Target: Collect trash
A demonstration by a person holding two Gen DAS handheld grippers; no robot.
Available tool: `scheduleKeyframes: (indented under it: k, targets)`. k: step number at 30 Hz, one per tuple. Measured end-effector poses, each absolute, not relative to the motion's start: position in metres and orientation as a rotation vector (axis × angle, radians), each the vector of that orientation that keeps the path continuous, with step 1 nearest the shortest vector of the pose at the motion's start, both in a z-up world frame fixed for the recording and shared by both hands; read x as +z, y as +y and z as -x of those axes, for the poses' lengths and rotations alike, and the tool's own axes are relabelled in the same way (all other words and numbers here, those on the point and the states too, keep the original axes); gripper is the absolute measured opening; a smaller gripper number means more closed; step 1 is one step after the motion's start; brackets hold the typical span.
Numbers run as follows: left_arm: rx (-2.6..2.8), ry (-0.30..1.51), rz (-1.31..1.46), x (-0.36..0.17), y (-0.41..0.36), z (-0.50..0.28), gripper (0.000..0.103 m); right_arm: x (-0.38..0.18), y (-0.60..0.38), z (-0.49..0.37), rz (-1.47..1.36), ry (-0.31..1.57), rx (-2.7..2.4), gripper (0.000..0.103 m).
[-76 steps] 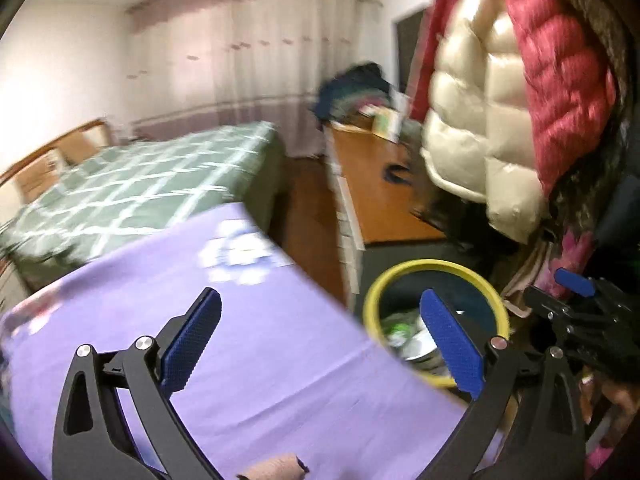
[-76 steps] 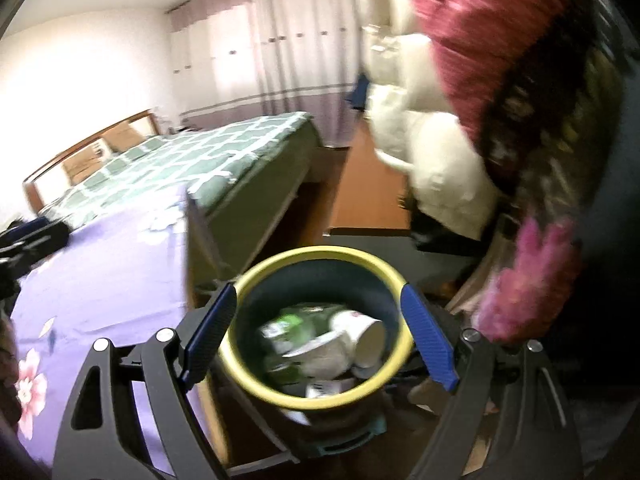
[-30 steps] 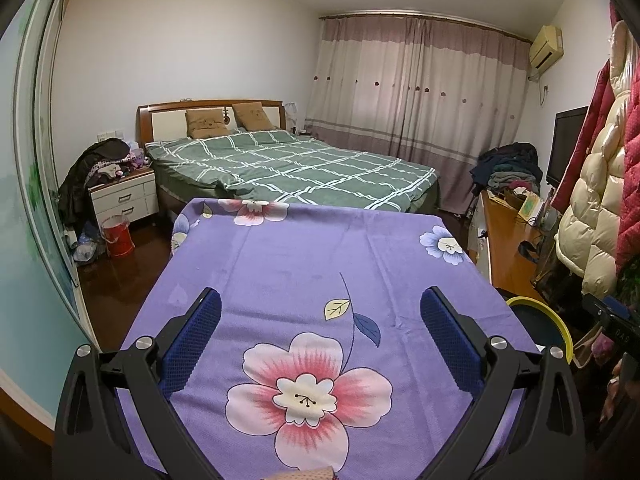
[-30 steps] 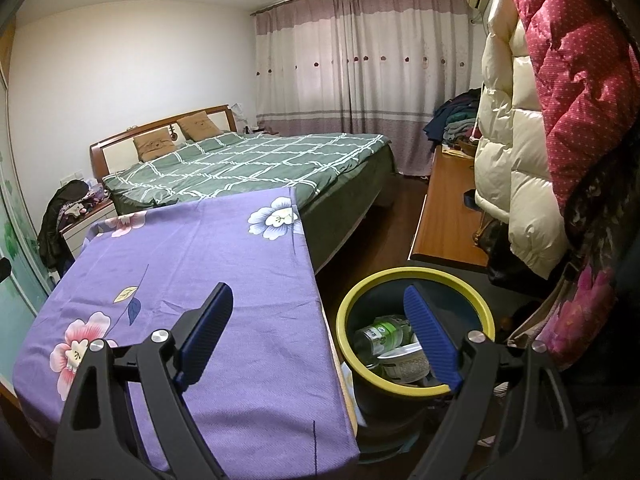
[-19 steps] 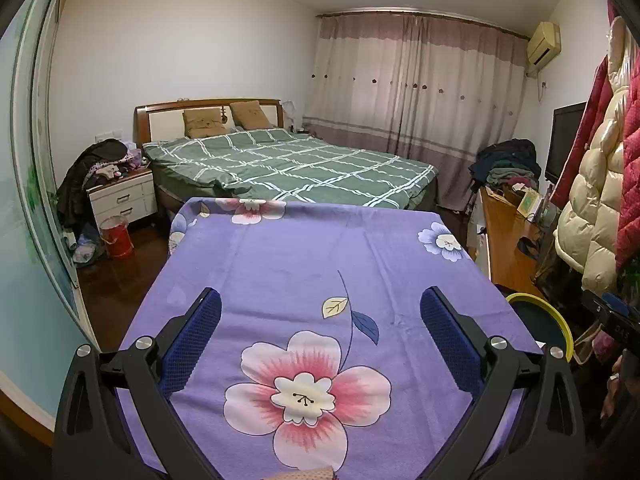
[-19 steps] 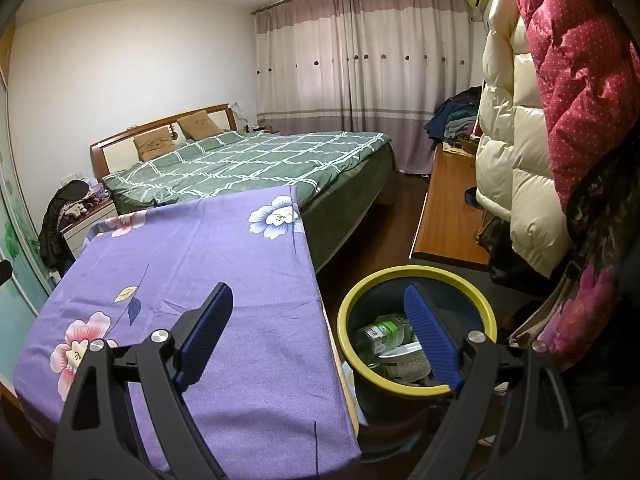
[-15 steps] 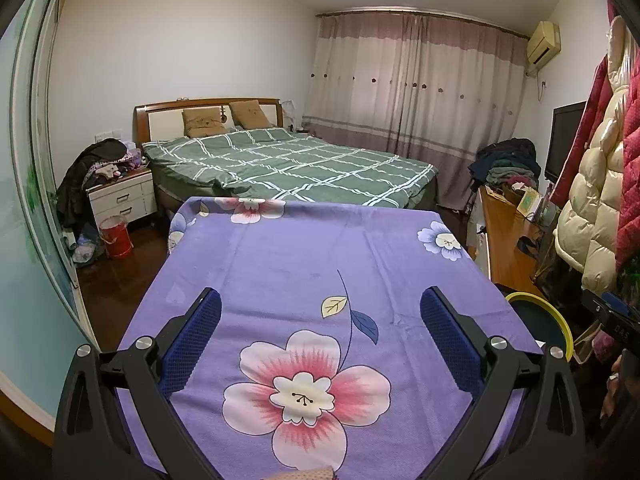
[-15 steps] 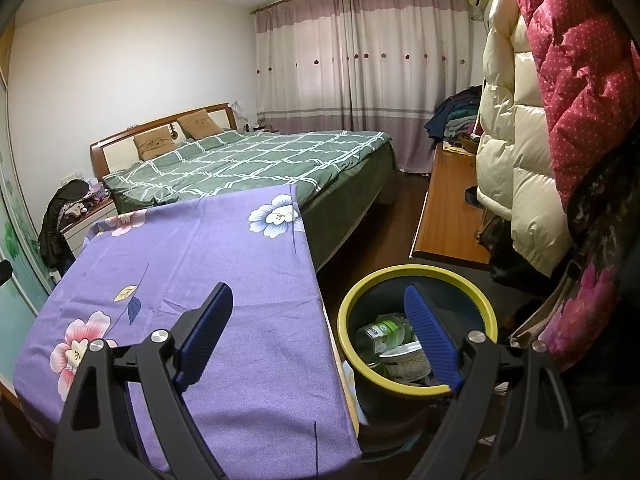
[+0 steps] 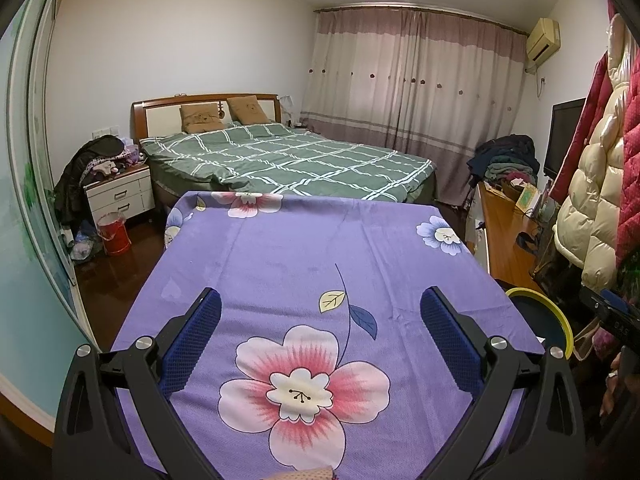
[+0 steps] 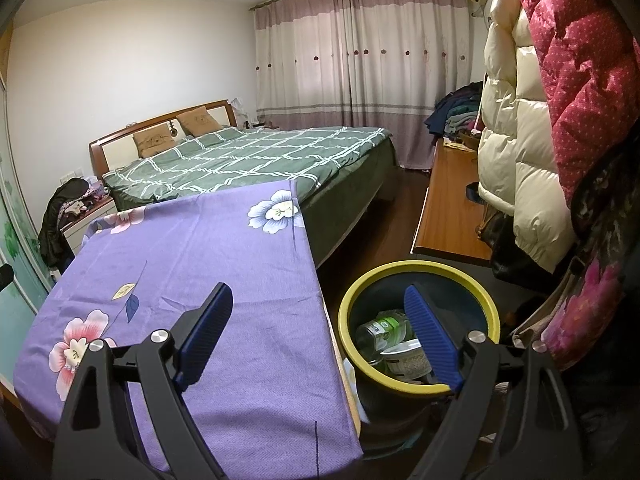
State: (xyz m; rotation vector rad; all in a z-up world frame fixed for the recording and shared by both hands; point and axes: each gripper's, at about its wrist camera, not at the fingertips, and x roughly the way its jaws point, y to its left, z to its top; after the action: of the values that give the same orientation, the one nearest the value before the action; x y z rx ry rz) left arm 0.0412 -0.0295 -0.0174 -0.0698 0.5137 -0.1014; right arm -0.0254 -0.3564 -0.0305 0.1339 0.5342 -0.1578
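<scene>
Blue-padded fingers of both left gripper (image 9: 320, 338) and right gripper (image 10: 318, 334) are gaping wide, holding nothing; yellow-rimmed dark plastic bin (image 10: 486, 304) is sitting beside purple floral-clothed table (image 10: 224, 256).

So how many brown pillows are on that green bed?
2. Both brown pillows lean against the headboard of the green bed, side by side: one on the left, the other to its right. The duvet could hide more.

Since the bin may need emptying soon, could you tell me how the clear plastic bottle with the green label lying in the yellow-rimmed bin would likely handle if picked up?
The clear plastic bottle with the green label looks empty, so probably light. Its thin walls would likely dent under a squeeze. Being round and smooth, it may slip or roll.
</scene>
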Motion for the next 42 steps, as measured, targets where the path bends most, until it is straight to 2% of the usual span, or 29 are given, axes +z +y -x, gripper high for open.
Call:
scheduleKeyframes:
  k: [42]
  targets:
    - [-0.121,0.529,0.055,-0.0261,-0.0337,-0.0454,0.098,-0.0366,-0.3556,0.0224,-0.139,0.553,-0.155,0.083]
